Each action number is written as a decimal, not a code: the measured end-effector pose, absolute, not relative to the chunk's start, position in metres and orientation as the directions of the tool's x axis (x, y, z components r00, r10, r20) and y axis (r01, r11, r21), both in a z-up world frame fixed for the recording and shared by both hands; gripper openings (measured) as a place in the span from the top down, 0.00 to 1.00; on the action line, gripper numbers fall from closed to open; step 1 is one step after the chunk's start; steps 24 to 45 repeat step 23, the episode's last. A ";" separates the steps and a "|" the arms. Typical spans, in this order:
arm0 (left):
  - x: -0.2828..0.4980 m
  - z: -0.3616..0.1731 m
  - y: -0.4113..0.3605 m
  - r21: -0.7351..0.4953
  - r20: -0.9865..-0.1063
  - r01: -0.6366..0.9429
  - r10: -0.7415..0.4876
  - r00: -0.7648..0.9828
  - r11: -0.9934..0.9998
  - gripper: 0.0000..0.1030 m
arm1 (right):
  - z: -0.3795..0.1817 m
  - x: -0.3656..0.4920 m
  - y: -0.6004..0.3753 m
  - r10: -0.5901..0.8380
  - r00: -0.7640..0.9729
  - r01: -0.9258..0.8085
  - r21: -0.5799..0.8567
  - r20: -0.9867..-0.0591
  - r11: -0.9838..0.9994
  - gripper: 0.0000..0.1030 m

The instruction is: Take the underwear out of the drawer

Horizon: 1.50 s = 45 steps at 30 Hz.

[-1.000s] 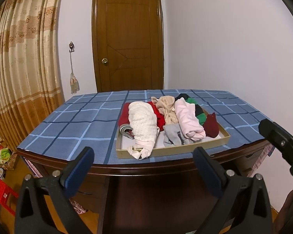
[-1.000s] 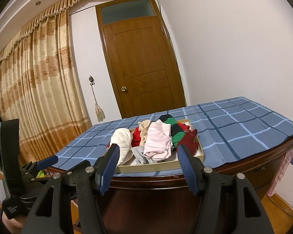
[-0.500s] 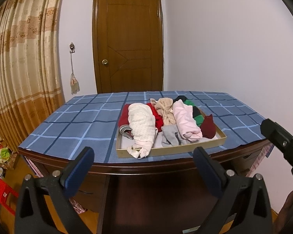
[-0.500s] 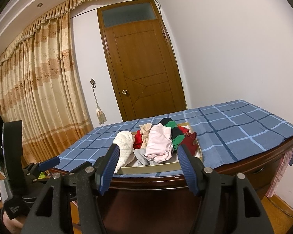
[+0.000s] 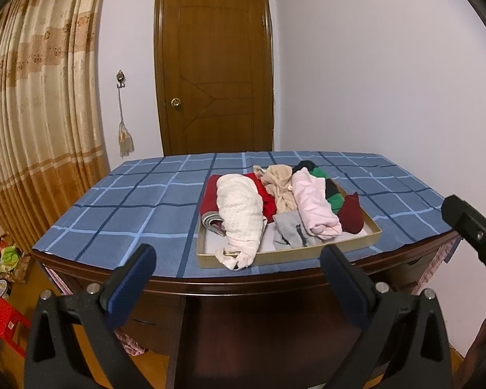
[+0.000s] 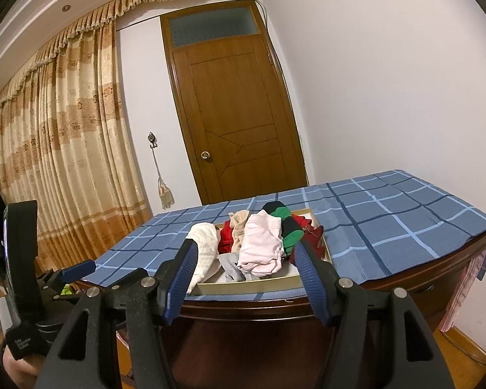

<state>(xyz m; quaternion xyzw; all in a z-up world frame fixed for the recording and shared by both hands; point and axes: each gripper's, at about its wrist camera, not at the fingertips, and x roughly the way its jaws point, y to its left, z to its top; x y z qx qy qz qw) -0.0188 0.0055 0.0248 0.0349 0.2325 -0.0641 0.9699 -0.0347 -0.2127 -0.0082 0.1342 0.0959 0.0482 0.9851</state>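
Observation:
A shallow tan drawer tray (image 5: 374, 231) sits on the blue checked tablecloth near the table's front edge; it also shows in the right wrist view (image 6: 259, 287). It holds rolled underwear: a white dotted piece (image 5: 241, 214), a red one (image 5: 267, 199), a beige one (image 5: 278, 184), a pink one (image 5: 312, 202), a grey one (image 5: 290, 231), a green-black one (image 5: 332, 191) and a dark red one (image 5: 351, 215). My left gripper (image 5: 238, 270) is open and empty, in front of and below the table edge. My right gripper (image 6: 246, 256) is open and empty, short of the tray.
The wooden table (image 5: 243, 287) has drawers under its front edge. A wooden door (image 5: 215, 71) and a curtain (image 5: 39, 103) stand behind. Clutter and a red stool (image 5: 5, 322) lie on the floor at left. The white wall (image 5: 388, 81) is on the right.
Both grippers have tilted or risen slightly, so the table and tray sit lower in the views. Jaws stay open. The clothes have not moved.

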 end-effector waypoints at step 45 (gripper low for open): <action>0.016 0.021 0.003 0.056 -0.472 0.092 -0.054 0.880 0.994 0.00 | -0.013 0.003 -0.223 0.098 0.973 -0.035 0.285 -0.208 0.958 0.37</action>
